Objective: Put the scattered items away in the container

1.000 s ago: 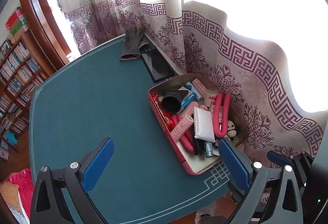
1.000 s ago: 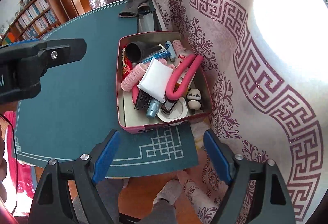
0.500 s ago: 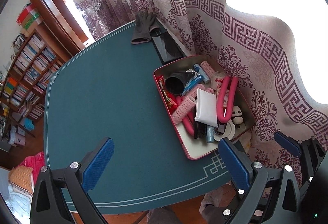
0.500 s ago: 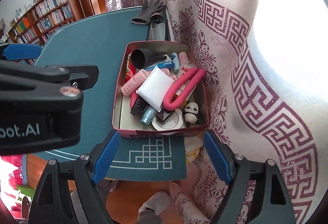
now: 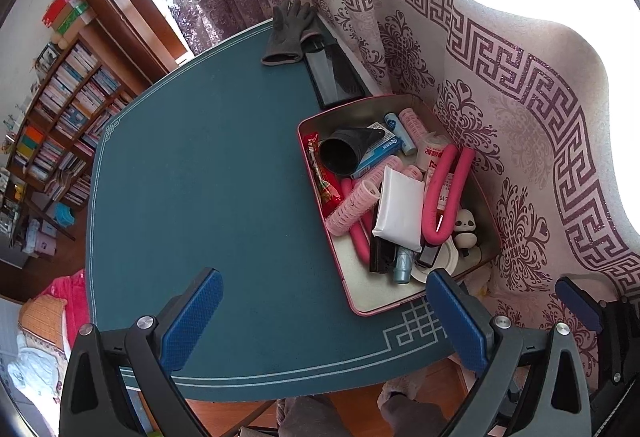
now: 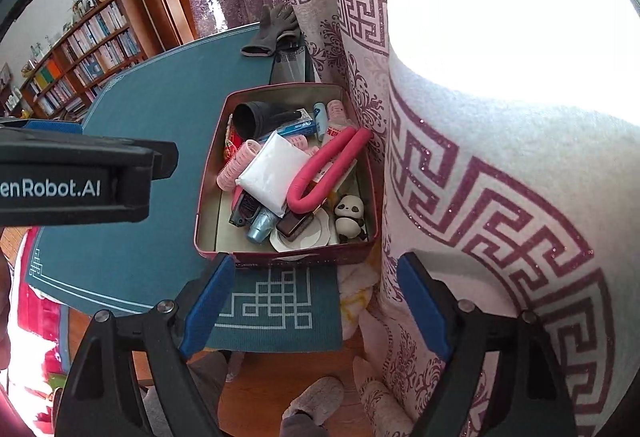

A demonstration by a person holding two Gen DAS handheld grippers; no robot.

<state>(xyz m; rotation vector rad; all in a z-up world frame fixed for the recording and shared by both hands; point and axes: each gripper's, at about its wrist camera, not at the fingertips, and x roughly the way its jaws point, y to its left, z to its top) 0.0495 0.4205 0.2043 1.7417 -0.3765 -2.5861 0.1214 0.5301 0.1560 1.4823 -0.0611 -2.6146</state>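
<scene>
A red tin (image 5: 362, 311) (image 6: 206, 197) stands on the green table's near right corner, against the curtain. It holds pink hair rollers (image 5: 352, 203), a bent pink foam rod (image 6: 326, 167), a white packet (image 5: 400, 209) (image 6: 272, 173), a black funnel (image 5: 346, 151), a panda figure (image 6: 350, 217) and several other small items. My left gripper (image 5: 326, 317) hangs open above the table's near edge, left of the tin, nothing between its blue pads. My right gripper (image 6: 316, 307) is open too, over the table corner just in front of the tin.
A grey glove (image 5: 288, 33) and a dark flat tray (image 5: 336, 77) lie at the table's far edge. A patterned curtain (image 5: 520, 117) hangs close along the right. Bookshelves (image 5: 60, 117) stand at the left. A slippered foot (image 6: 316, 403) is on the floor below.
Both grippers have drawn back from the tin and tipped further down; the tin now sits higher and farther off in both views. The jaws stayed wide. Nothing in the tin moved.
</scene>
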